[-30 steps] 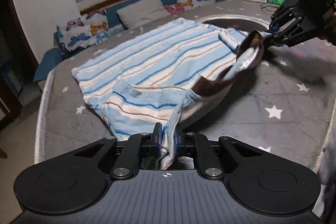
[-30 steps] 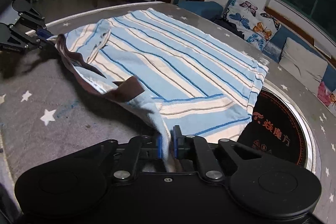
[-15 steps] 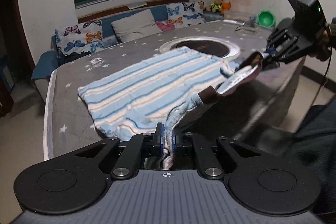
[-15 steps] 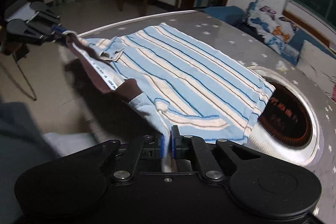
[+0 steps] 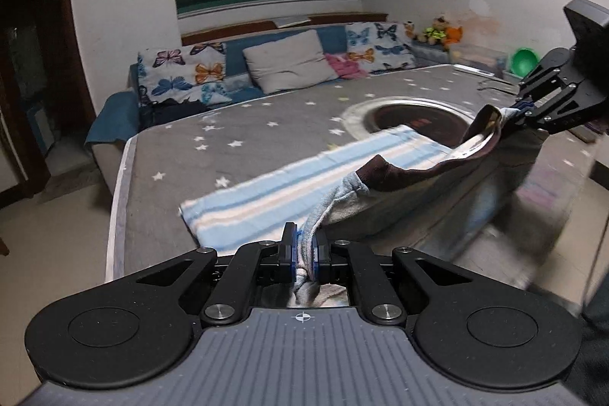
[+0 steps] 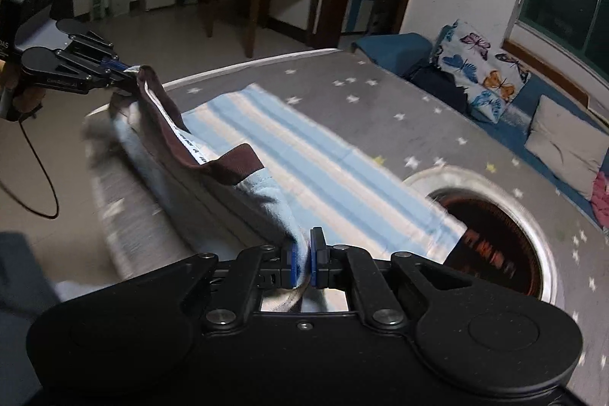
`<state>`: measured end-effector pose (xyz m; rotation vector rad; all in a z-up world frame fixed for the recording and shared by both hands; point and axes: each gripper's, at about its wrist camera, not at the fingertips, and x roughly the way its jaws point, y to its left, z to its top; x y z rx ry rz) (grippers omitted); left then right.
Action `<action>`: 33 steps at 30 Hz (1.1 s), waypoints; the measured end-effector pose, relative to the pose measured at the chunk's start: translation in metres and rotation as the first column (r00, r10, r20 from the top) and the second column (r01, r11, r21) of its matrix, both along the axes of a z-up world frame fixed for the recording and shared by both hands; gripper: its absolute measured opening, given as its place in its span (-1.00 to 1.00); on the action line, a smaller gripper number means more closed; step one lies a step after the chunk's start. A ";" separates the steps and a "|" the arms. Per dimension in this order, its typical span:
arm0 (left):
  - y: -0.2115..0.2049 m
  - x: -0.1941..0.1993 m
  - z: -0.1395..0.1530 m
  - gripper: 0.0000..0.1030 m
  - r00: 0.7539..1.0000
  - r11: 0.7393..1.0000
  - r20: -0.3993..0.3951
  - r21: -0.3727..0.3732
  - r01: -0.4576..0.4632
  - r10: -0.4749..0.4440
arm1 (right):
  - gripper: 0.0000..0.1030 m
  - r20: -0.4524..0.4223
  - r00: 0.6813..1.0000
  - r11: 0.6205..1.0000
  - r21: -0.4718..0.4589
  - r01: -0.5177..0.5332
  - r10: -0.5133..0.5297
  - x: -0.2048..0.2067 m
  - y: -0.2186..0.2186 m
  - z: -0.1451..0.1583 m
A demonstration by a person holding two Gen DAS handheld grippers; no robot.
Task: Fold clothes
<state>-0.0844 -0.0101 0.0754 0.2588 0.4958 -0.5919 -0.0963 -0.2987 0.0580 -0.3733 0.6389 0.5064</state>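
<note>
A light blue striped garment [image 5: 289, 185] with a dark brown waistband [image 5: 430, 170] hangs stretched between both grippers, its far part trailing on the grey star-patterned table [image 5: 236, 124]. My left gripper [image 5: 303, 253] is shut on one end of the waistband edge. The right gripper [image 5: 523, 111], at the right of the left wrist view, is shut on the other end. In the right wrist view the striped garment [image 6: 304, 155] runs from my right gripper [image 6: 303, 259] up to the left gripper [image 6: 127, 70], with the brown waistband [image 6: 224, 166] sagging between them. The lifted cloth is motion-blurred.
A round metal-rimmed recess [image 5: 411, 117] is set in the table beyond the garment, seen also as the recess [image 6: 495, 238]. A bench with butterfly cushions [image 5: 182, 75] lines the far wall. The table's edge [image 5: 118, 185] drops to tiled floor. A cable [image 6: 34, 170] hangs below the left hand.
Both grippers rose and pulled back toward the table's near edge, dragging the garment with them. Less cloth lies flat on the table, and the near part hangs over the edge.
</note>
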 end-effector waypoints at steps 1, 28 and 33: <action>-0.002 0.012 0.001 -0.85 1.000 1.000 -0.010 -0.008 -0.006 0.006 | -0.87 0.001 1.000 1.000 0.000 0.007 -0.007 0.013 -0.001 -0.001; -0.024 0.197 -0.057 -0.49 0.954 0.977 -0.213 0.003 -0.214 0.210 | -0.36 -0.143 0.961 0.962 0.097 0.254 -0.239 0.168 -0.041 -0.066; -0.016 0.194 -0.049 -0.36 0.954 0.971 -0.187 0.003 -0.238 0.234 | -0.15 -0.091 0.959 0.958 0.082 0.274 -0.267 0.160 -0.043 -0.053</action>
